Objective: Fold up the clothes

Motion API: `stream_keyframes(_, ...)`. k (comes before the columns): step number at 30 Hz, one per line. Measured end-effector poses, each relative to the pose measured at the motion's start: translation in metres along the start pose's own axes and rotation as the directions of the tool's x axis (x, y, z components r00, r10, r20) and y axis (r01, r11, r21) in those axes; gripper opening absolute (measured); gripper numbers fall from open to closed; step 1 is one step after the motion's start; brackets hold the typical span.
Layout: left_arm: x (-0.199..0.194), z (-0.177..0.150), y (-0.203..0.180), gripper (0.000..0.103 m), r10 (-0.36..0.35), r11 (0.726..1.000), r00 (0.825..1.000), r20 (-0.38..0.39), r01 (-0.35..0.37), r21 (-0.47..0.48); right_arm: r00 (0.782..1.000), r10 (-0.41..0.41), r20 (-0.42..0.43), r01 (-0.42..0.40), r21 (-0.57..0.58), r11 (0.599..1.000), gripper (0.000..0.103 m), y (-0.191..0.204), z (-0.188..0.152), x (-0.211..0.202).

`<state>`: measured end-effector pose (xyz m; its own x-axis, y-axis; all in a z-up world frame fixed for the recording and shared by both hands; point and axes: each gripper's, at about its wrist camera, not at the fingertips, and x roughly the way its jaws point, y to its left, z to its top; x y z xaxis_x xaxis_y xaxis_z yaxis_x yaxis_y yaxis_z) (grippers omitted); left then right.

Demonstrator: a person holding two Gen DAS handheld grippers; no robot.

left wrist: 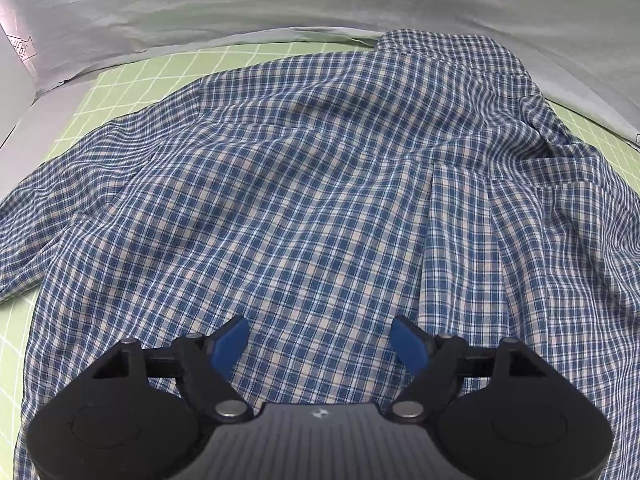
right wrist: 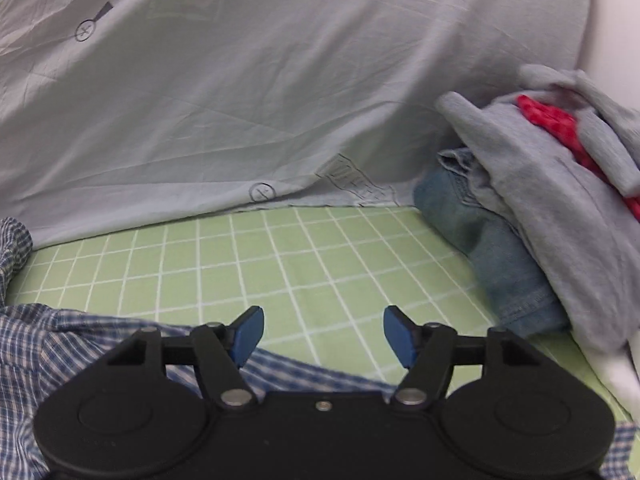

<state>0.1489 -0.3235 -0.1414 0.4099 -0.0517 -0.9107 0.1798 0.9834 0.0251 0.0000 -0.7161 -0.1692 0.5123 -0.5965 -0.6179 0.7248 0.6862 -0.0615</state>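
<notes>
A blue-and-white checked shirt [left wrist: 304,184] lies spread, back side up, on a green gridded mat [left wrist: 132,76], its collar at the far right. My left gripper [left wrist: 320,344] hovers open over the shirt's near part, nothing between its blue pads. In the right wrist view the same shirt's edge [right wrist: 56,344] lies at the lower left and runs under the tool. My right gripper [right wrist: 322,334] is open above the green mat [right wrist: 280,264], just past that edge, holding nothing.
A pale grey sheet [right wrist: 240,100] hangs as a backdrop behind the mat. At the right a pile of clothes holds folded jeans [right wrist: 496,248], a grey garment [right wrist: 560,184] and something red [right wrist: 560,128]. A white surface [left wrist: 16,96] borders the mat on the left.
</notes>
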Motion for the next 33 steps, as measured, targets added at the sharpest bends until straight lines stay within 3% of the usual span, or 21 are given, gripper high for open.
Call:
stream_keyframes(3, 0.001, 0.001, -0.001, 0.08, 0.004, 1.0, 1.0, -0.004, -0.004, -0.008, 0.992, -0.118, -0.053, 0.122, 0.087, 0.989, 0.08, -0.038, -0.027, -0.015)
stream_keyframes(6, 0.001, 0.001, -0.001, 0.08, 0.008, 1.0, 1.0, -0.01, -0.009, -0.014, 0.972, -0.208, -0.111, 0.223, 0.142, 0.964, 0.081, -0.074, -0.05, -0.028)
stream_keyframes(9, 0.001, 0.003, -0.003, 0.08, 0.013, 1.0, 1.0, -0.017, -0.013, -0.018, 0.95, -0.292, -0.11, 0.309, 0.195, 0.931, 0.082, -0.102, -0.063, -0.04)
stream_keyframes(12, 0.001, 0.003, -0.004, 0.08, 0.019, 1.0, 1.0, -0.02, -0.02, -0.022, 0.943, -0.313, -0.117, 0.333, 0.247, 0.91, 0.086, -0.123, -0.069, -0.044)
stream_keyframes(17, -0.001, 0.003, -0.006, 0.08, 0.03, 0.999, 0.999, -0.019, -0.031, -0.022, 0.938, -0.32, -0.134, 0.347, 0.331, 0.878, 0.084, -0.154, -0.075, -0.048)
stream_keyframes(19, 0.0, 0.003, -0.006, 0.081, 0.033, 0.999, 0.999, -0.02, -0.033, -0.024, 0.936, -0.323, -0.141, 0.352, 0.363, 0.862, 0.062, -0.167, -0.078, -0.05)
stream_keyframes(21, -0.001, 0.004, -0.005, 0.081, 0.033, 0.999, 0.999, -0.023, -0.033, -0.027, 0.93, -0.334, -0.15, 0.366, 0.383, 0.848, 0.019, -0.179, -0.08, -0.051)
stream_keyframes(23, -0.001, 0.004, -0.003, 0.081, 0.032, 0.999, 0.999, -0.026, -0.033, -0.028, 0.911, -0.379, -0.165, 0.413, 0.356, 0.838, 0.006, -0.186, -0.08, -0.053)
stream_keyframes(29, -0.002, 0.005, 0.005, 0.086, 0.029, 0.999, 0.999, -0.031, -0.03, -0.037, 0.837, -0.507, -0.203, 0.546, 0.266, 0.795, 0.002, -0.207, -0.082, -0.058)
stream_keyframes(33, -0.001, 0.006, 0.012, 0.087, 0.021, 0.999, 0.999, -0.032, -0.022, -0.039, 0.748, -0.61, -0.262, 0.654, 0.137, 0.744, 0.003, -0.206, -0.086, -0.057)
